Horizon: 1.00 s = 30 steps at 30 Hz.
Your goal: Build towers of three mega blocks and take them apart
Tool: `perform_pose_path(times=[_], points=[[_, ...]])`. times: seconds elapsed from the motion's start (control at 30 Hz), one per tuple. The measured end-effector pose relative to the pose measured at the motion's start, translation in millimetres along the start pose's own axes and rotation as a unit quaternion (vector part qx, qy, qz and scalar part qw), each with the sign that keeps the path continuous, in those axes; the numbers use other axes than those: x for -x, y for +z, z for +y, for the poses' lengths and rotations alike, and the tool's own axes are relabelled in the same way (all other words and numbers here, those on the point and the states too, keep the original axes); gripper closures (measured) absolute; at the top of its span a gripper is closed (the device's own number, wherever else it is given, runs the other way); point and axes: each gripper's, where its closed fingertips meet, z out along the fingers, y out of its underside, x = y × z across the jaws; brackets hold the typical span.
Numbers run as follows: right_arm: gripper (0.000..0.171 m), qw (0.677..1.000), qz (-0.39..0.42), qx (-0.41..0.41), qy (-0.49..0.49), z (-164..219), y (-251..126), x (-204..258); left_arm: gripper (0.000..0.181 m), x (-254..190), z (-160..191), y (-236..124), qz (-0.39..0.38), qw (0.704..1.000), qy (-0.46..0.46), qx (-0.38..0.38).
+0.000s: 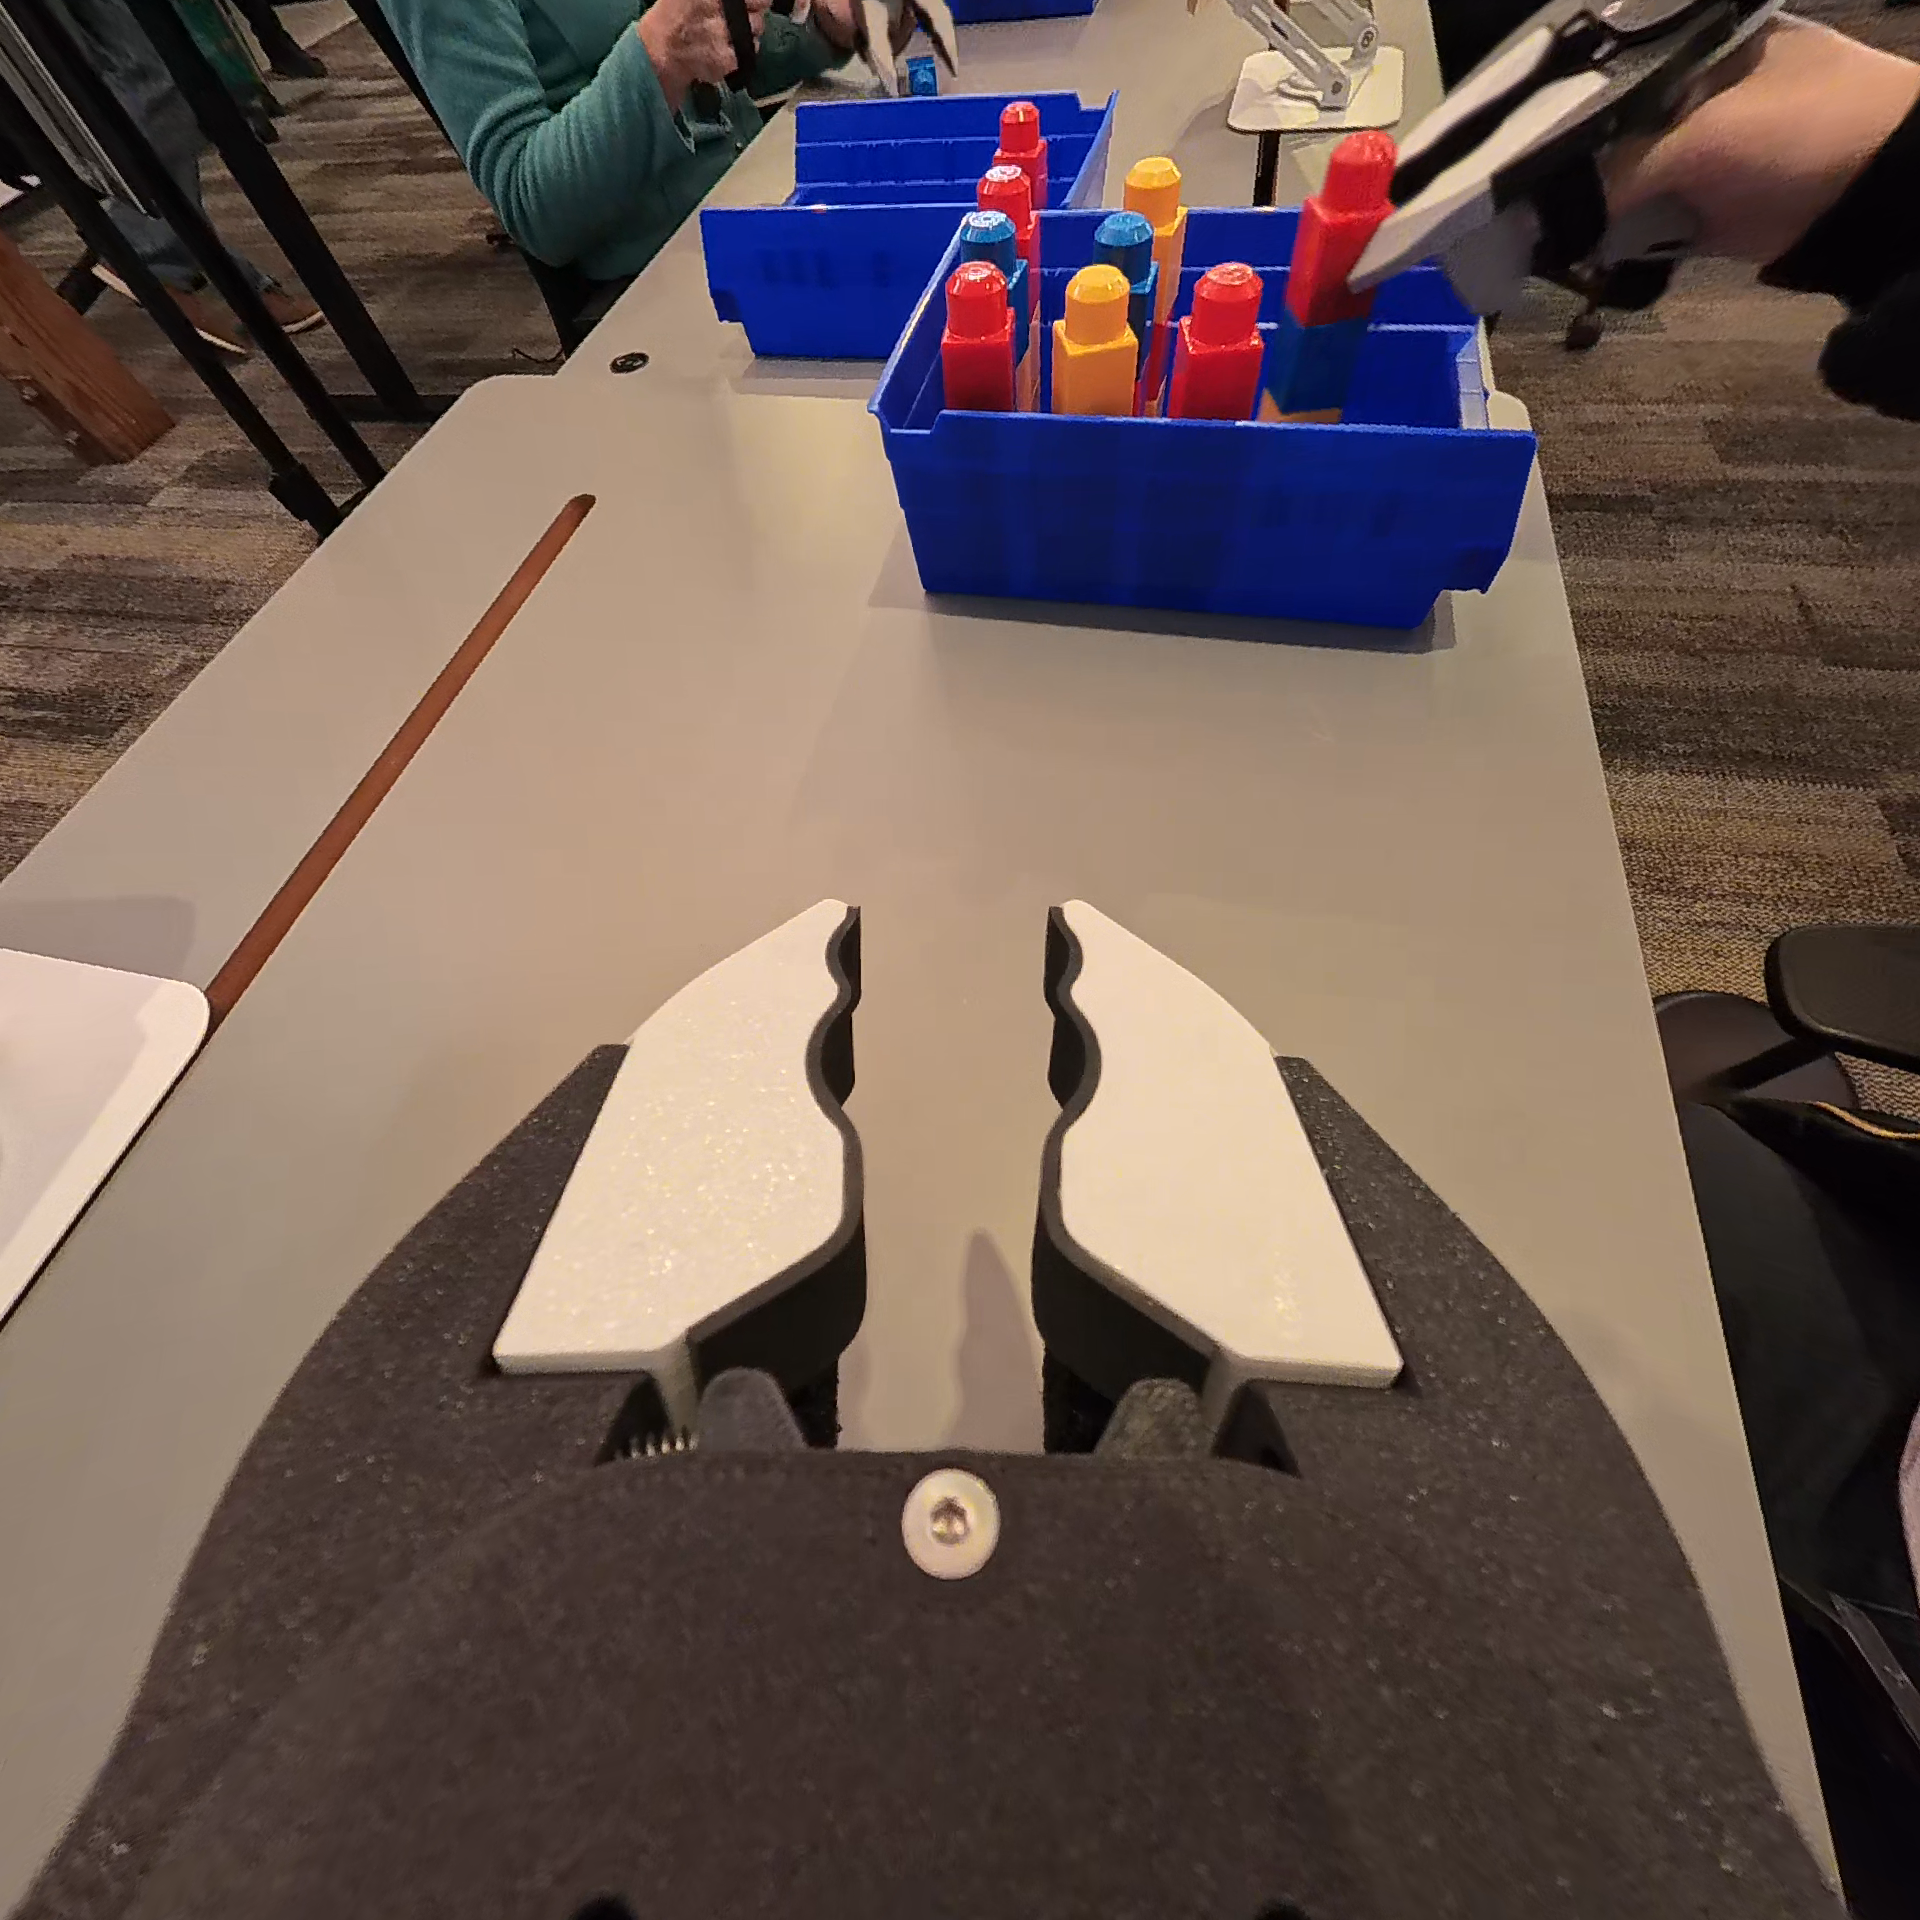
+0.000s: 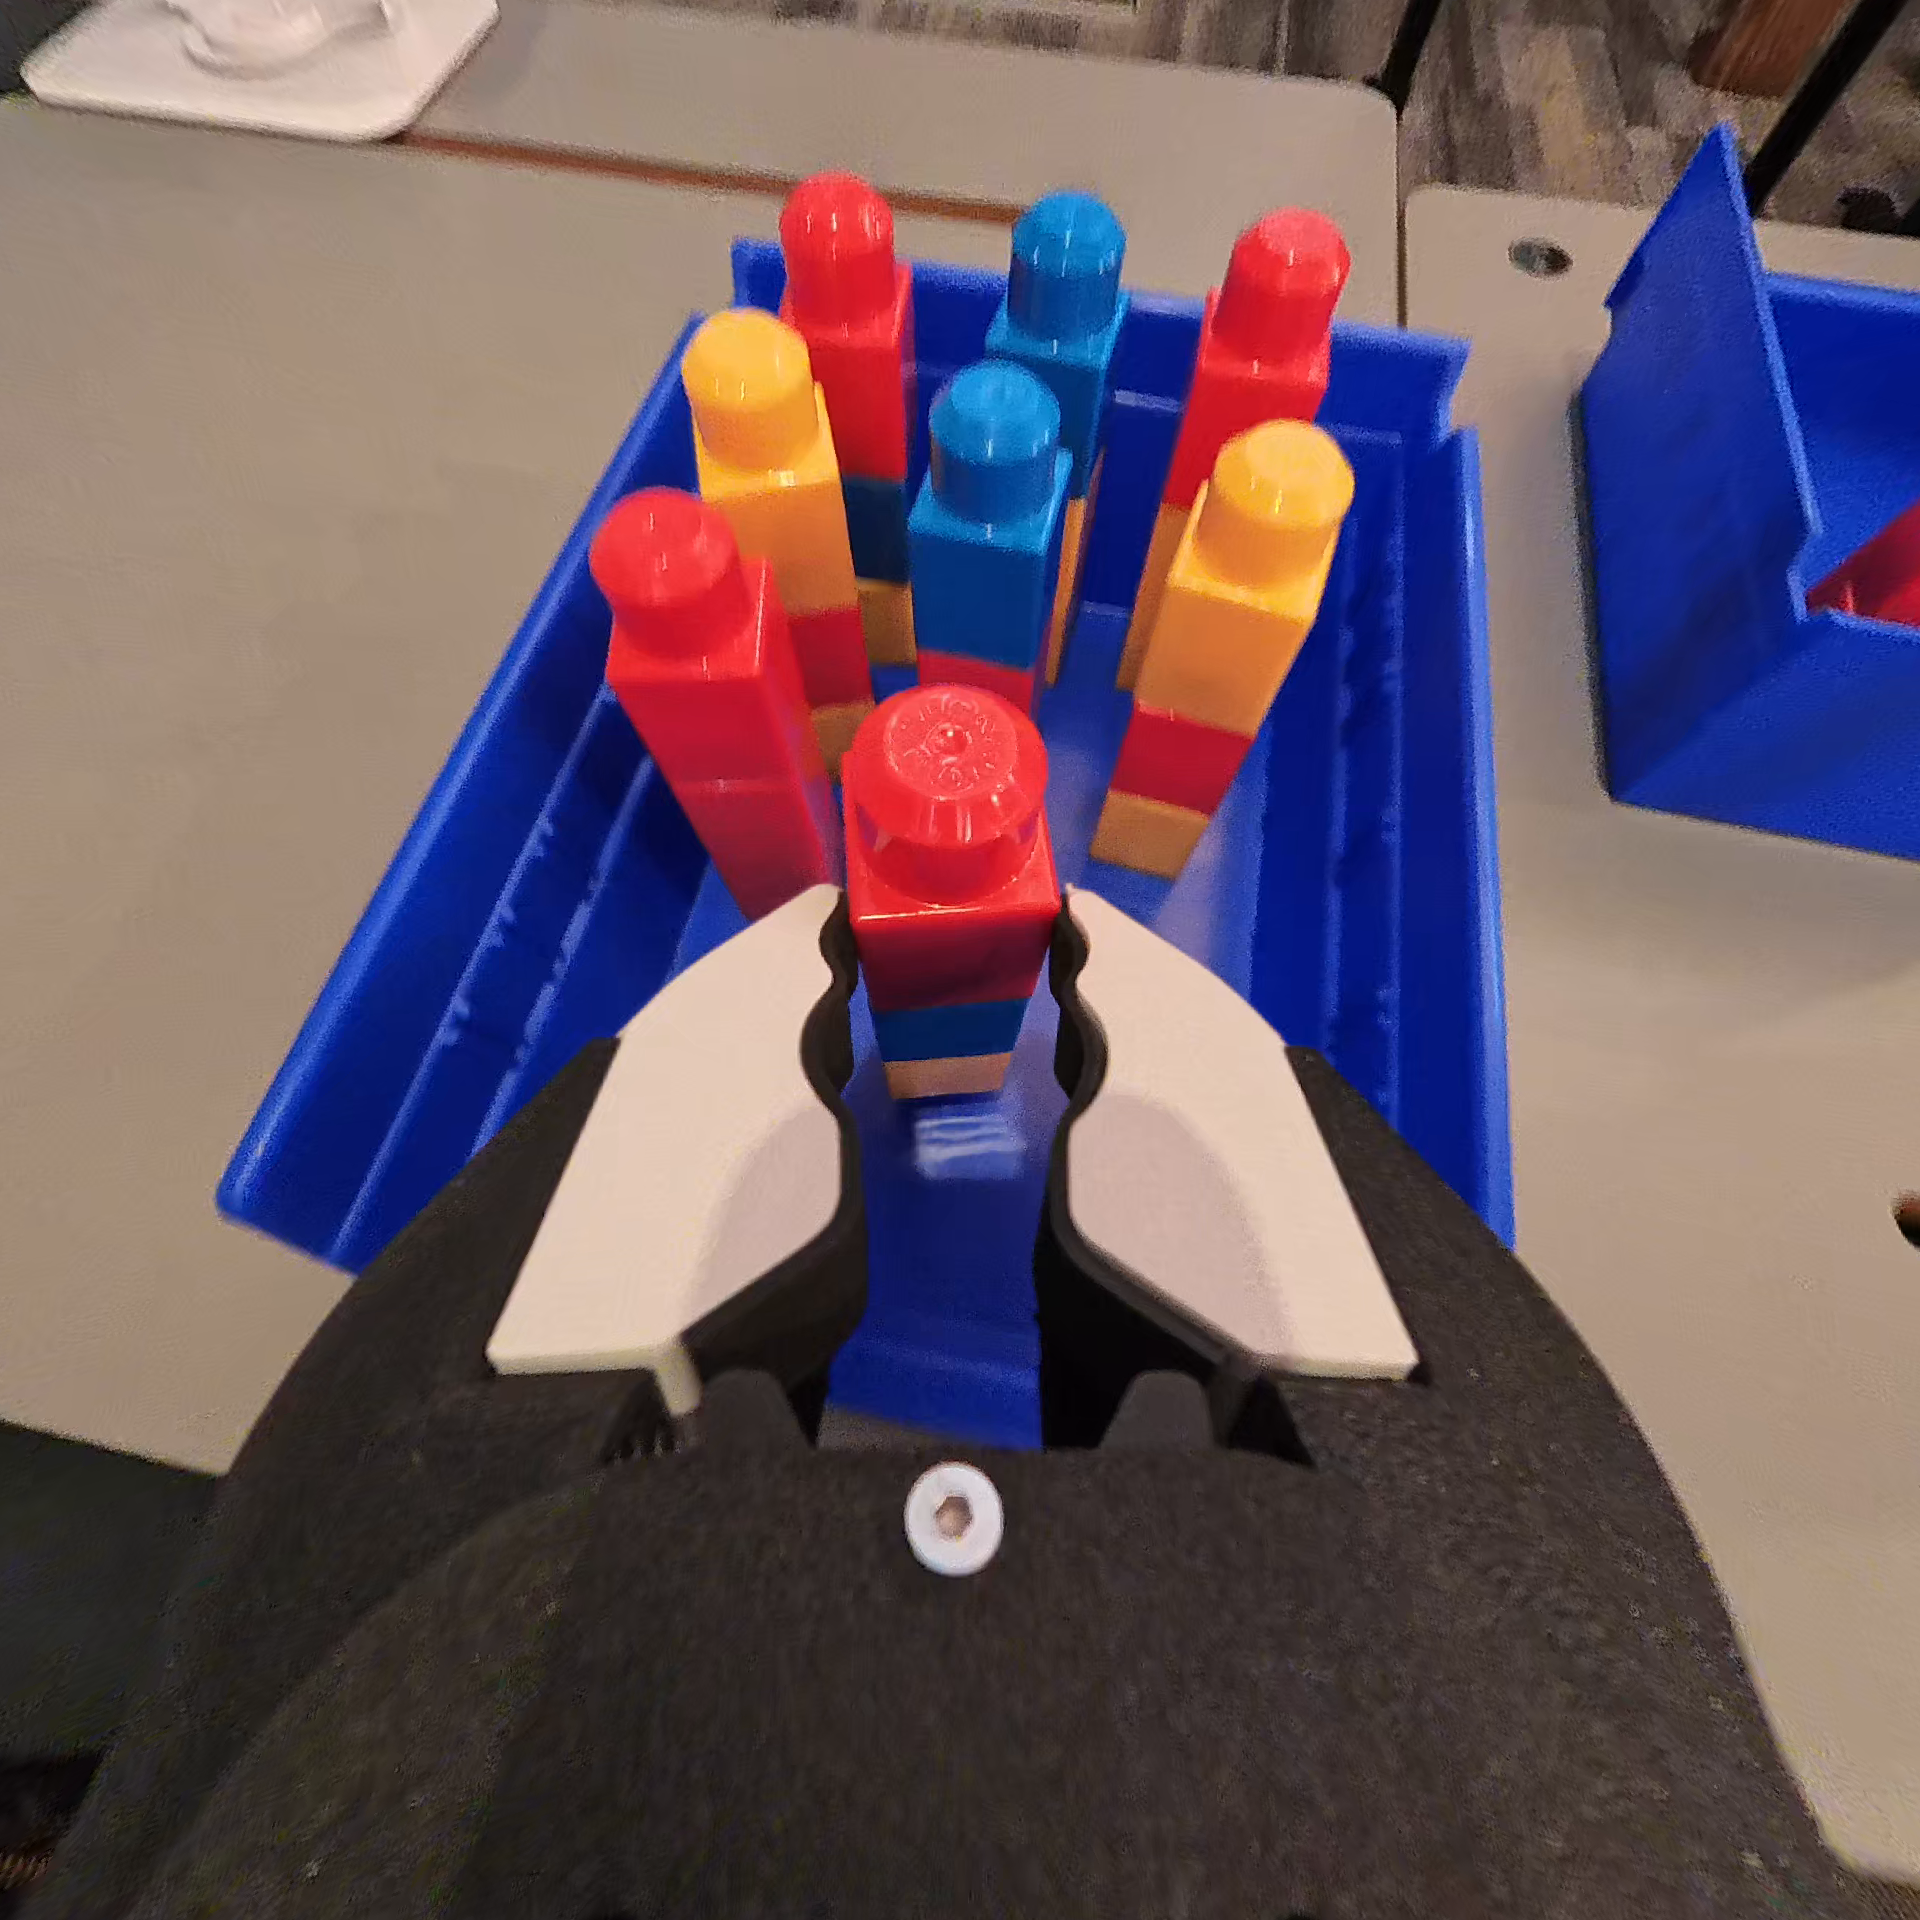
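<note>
The grey bench (image 1: pixel 727 727) carried a blue bin (image 2: pixel 1382 831) of block towers. Only the left wrist view showed a second bin (image 1: pixel 831 281) beyond it. The left tongs (image 1: pixel 951 935) hung apart, empty; the right tongs (image 2: pixel 951 925) were clamped on the red-topped tower (image 2: pixel 945 935) inside the bin.

A long grey table (image 1: pixel 727 748) filled the middle of the left wrist view, with a brown groove (image 1: pixel 405 748) running along its left side. Mottled brown-grey carpet (image 1: pixel 1745 623) lay on both sides. Black table legs (image 1: pixel 260 260) stood upper left, and a black chair (image 1: pixel 1839 997) sat at right.
</note>
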Motion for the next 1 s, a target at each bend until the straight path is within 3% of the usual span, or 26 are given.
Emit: perform_pose_path(times=[0.3, 1.0], points=[[0.135, 1.000, 0.024, 0.008, 0.011, -1, 37, -10, 0.148, 1, 0, -2, -0.001, 1.000, -0.002, -0.002], [0.135, 0.997, 0.077, 0.017, 0.024, -5, 42, -7, 0.148, 0, -2, -4, -0.001, 1.000, -0.001, -0.002]])
